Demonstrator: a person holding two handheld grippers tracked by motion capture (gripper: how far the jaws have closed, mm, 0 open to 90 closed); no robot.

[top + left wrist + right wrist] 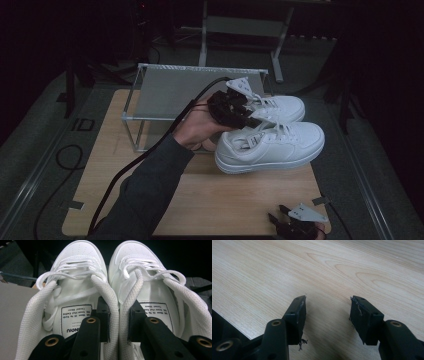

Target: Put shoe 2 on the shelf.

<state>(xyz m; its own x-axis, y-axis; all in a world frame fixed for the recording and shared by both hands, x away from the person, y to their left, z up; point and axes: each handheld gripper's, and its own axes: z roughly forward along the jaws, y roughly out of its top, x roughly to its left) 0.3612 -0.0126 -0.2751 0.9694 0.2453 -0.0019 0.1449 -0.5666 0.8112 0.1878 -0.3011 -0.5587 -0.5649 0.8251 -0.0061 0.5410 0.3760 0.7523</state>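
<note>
Left gripper (119, 320) clamps both shoes' (270, 142) inner walls together, toes at 12 o'clock; right gripper (327, 315) jaws apart.

Left gripper (250, 117) black with grey three-cornered plate, thick black cable trailing over a dark grey long sleeve (145, 195), black jaws with brass-ringed screw holes, right gripper (328, 312) black, pads scuffed, frayed threads, grey plate on top

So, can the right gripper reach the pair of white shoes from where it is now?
Probably yes. The right gripper rests at the near table edge with open jaws, and bare table lies between it and the shoes. But the left gripper already clamps both shoes together.
</note>
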